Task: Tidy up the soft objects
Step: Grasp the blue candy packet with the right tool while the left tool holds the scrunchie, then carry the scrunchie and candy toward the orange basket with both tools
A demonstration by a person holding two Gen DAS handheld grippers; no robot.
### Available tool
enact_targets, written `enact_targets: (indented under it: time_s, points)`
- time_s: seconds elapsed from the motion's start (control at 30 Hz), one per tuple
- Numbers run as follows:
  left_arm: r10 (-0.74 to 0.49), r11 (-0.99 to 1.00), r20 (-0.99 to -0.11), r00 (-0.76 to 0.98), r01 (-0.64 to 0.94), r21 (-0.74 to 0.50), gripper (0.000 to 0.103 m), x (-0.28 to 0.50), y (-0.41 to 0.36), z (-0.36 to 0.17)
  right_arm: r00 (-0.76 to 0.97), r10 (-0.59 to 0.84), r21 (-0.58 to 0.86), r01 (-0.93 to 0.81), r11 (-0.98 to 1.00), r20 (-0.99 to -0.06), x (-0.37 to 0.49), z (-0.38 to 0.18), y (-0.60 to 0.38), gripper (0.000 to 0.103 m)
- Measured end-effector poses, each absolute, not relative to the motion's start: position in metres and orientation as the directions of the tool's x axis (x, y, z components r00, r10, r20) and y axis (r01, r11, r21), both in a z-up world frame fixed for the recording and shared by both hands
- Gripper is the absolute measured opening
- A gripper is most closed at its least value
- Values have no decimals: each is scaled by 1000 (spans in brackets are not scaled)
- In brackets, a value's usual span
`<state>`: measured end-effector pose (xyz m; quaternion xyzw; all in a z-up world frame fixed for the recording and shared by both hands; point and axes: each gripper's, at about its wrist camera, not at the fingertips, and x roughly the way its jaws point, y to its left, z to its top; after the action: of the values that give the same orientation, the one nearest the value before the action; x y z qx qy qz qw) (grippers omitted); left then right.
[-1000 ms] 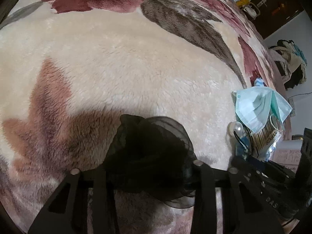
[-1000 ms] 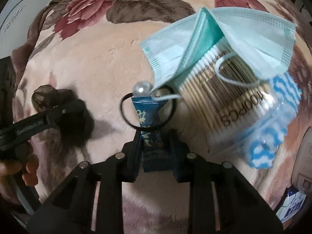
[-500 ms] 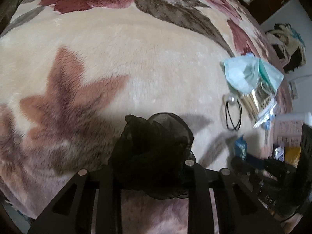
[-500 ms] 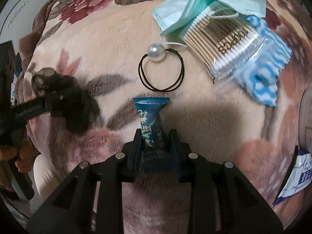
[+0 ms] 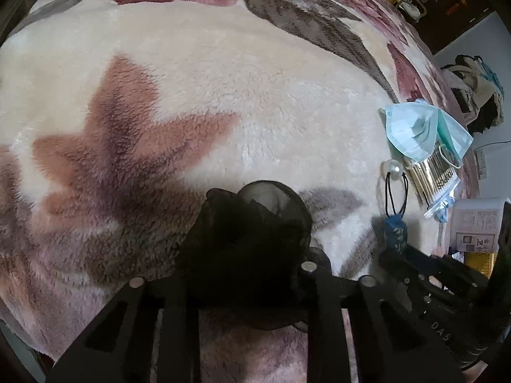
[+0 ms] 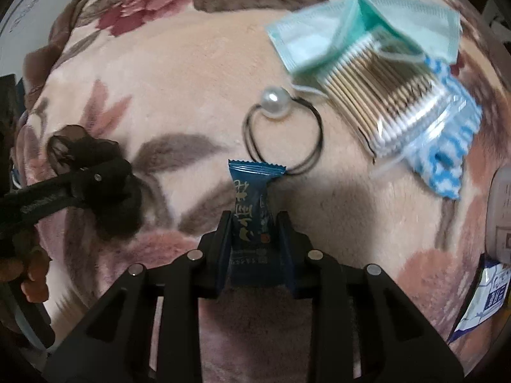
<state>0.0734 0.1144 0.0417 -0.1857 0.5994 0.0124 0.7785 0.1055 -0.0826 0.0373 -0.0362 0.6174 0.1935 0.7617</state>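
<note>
My left gripper (image 5: 242,274) is shut on a black sheer scrunchie (image 5: 249,229) just above the floral blanket (image 5: 191,95); it also shows at the left of the right wrist view (image 6: 95,188). My right gripper (image 6: 255,226) is shut on a blue candy packet (image 6: 252,210), also seen in the left wrist view (image 5: 396,233). Beyond it lie a black hair tie with a pearl (image 6: 274,105), a green face mask (image 6: 351,32), a bag of cotton swabs (image 6: 392,102) and a blue-white cloth (image 6: 447,159).
The blanket's edge drops off at the lower left (image 5: 19,335). Paper packets lie at the right edge (image 6: 491,290). A pile of clothes (image 5: 472,95) and a dark door (image 5: 447,3) stand beyond the bed.
My right gripper has moved forward with the candy packet, back close to the hair tie. My left gripper still holds the scrunchie and has shifted only slightly.
</note>
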Motion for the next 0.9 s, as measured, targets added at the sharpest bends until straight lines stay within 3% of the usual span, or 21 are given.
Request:
enact_targets:
  time_s: [0.9]
  points:
    - [-145, 972, -920, 363, -121, -201, 20, 74, 58, 127, 304, 323, 230, -304, 925, -896, 94, 120, -122, 28]
